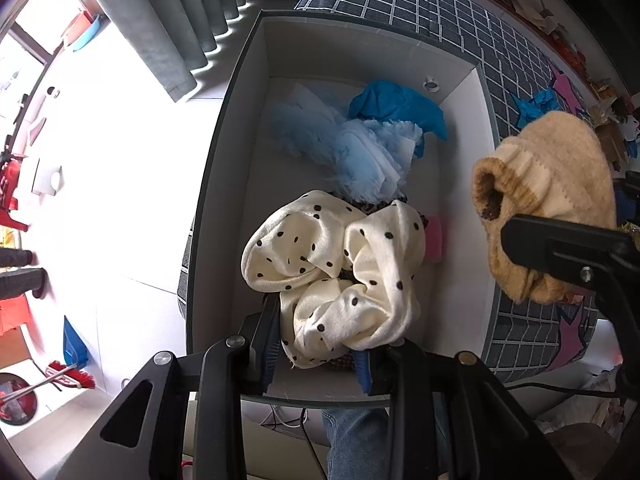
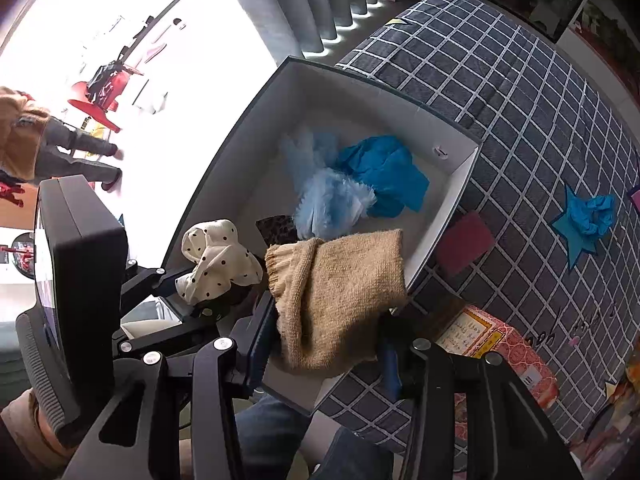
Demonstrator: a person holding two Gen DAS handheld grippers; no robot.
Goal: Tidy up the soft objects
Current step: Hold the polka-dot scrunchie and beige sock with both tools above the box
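Hanging over the near end of the white box (image 1: 248,128), the left gripper (image 1: 320,344) pinches a cream polka-dot cloth (image 1: 336,264). Beside it, the right gripper (image 2: 328,340) clamps a tan knitted sock (image 2: 340,292) above the box's right edge, while a fluffy blue duster (image 1: 340,148) and blue glove (image 1: 396,104) lie at the far end.

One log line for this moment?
left tool: shut on cream polka-dot cloth | right tool: shut on tan knitted sock | both over white box
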